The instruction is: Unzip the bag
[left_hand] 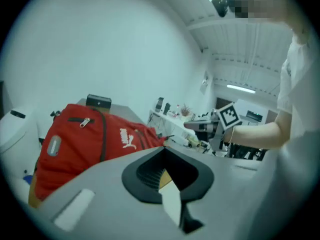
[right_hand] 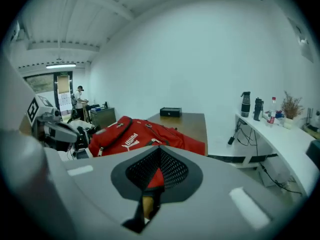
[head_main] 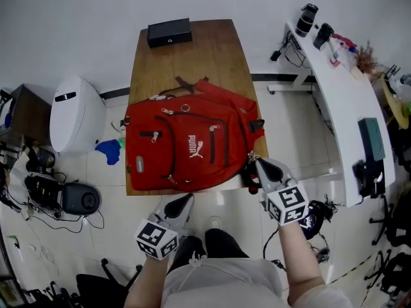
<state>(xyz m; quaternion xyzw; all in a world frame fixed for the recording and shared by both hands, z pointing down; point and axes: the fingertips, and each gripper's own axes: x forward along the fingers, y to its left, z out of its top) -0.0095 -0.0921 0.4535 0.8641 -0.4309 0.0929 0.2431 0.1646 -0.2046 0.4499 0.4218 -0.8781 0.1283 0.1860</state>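
A red backpack point(head_main: 186, 146) lies flat on the wooden table point(head_main: 212, 50), logo side up, with metal zipper pulls point(head_main: 214, 128) showing on its front pockets. My left gripper point(head_main: 182, 205) hovers just off the table's near edge, below the bag's front, shut and holding nothing. My right gripper point(head_main: 262, 167) is beside the bag's near right corner, also shut and empty, and not touching the fabric. The left gripper view shows the backpack point(left_hand: 85, 139) to the left beyond the jaws point(left_hand: 167, 181). The right gripper view has the backpack point(right_hand: 132, 136) ahead of the jaws point(right_hand: 152, 184).
A black box point(head_main: 169, 32) sits at the table's far end. A white desk point(head_main: 340, 88) with bottles and gear runs along the right. On the floor to the left stand a white rounded appliance point(head_main: 76, 114) and a dark device with cables point(head_main: 77, 199).
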